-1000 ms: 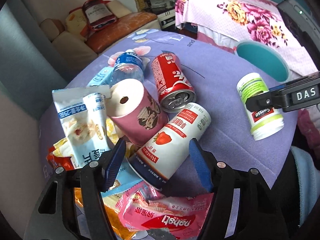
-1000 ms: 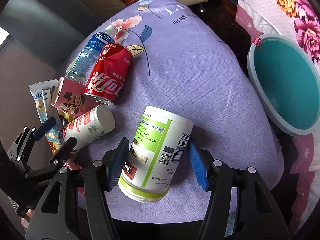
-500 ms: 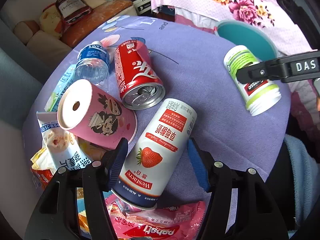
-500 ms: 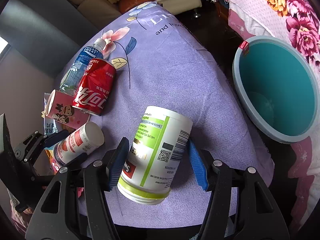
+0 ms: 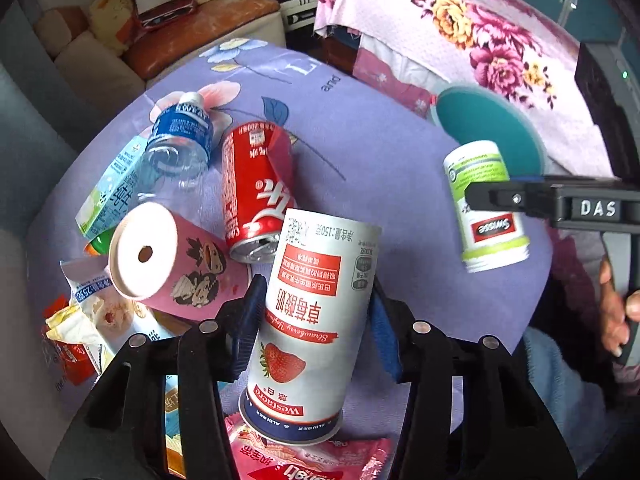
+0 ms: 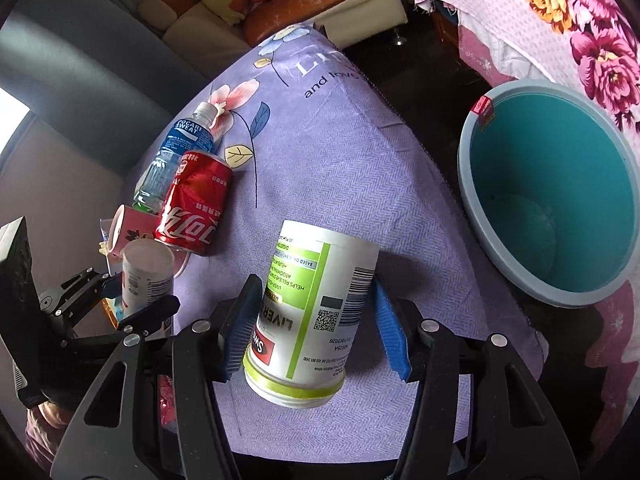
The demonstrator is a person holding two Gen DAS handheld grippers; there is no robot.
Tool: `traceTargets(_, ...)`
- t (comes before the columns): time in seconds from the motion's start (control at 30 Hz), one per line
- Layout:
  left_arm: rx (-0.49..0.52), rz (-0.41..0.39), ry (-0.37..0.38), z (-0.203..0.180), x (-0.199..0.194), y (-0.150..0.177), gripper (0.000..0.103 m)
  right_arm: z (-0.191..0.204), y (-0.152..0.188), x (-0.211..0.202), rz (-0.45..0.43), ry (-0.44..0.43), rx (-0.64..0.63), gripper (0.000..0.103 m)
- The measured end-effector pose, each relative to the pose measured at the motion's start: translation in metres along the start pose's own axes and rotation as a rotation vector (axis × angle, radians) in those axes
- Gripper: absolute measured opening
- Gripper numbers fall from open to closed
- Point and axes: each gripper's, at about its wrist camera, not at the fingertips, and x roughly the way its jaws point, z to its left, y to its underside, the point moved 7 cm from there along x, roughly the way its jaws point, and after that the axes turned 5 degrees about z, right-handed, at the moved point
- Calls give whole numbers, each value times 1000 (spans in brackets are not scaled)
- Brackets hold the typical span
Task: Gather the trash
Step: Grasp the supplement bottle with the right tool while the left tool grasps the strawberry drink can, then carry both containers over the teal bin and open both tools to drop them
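A white strawberry drink can (image 5: 312, 320) sits between the blue pads of my left gripper (image 5: 316, 328); its jaws are closing and both pads press on the can, which is tipped up off the purple cloth (image 5: 360, 152). In the right wrist view the same can (image 6: 146, 276) stands upright in that gripper (image 6: 132, 300). My right gripper (image 6: 316, 328) is shut on a white and green supplement bottle (image 6: 316, 312), held above the cloth (image 6: 340, 168). The left wrist view shows this bottle (image 5: 484, 208) in the right gripper (image 5: 492, 196) near a teal bin (image 5: 480, 120).
A red cola can (image 5: 256, 192), a blue-label water bottle (image 5: 180, 140), a pink paper cup (image 5: 168, 256) and several snack wrappers (image 5: 92, 320) lie on the cloth's left. The teal bin (image 6: 464, 168) stands beside the table at right. A person's hand (image 5: 612, 312) grips the right handle.
The left jaws closed onto the strawberry can and tipped it up from lying flat. The right gripper carried the white bottle toward the bin, which looms larger.
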Motion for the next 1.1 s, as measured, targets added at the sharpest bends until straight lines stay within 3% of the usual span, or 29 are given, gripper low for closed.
traceTargets(0.1, -8, -34, -9, -4, -9, -17, 50, -1, -6, -4, -18, -9, -15, 53)
traceTargets(0.27, -83, -37, 43, -2, -7, -32, 50, -7, -8, -10, -34, -41, -6, 52)
traceTargets(0.47, -55, -80, 59, -32, -10, -64, 50, -41, -35, -49, -161, -49, 75, 51)
traceTargets(0.63, -25, -140, 110, -79, -10, -115, 50, -97, -56, -96, -297, 25, 177, 51)
traceTargets(0.77, 6, -164, 164, -126, 5, -151, 50, -151, -55, -122, -355, 128, 263, 51)
traceTargets(0.93, 50, -127, 228, -180, 44, -175, 50, -206, -41, -131, -351, 217, 345, 51)
traceTargets(1.1, 63, -54, 255, -207, 88, -177, 51, -230, -30, -128, -324, 265, 365, 51)
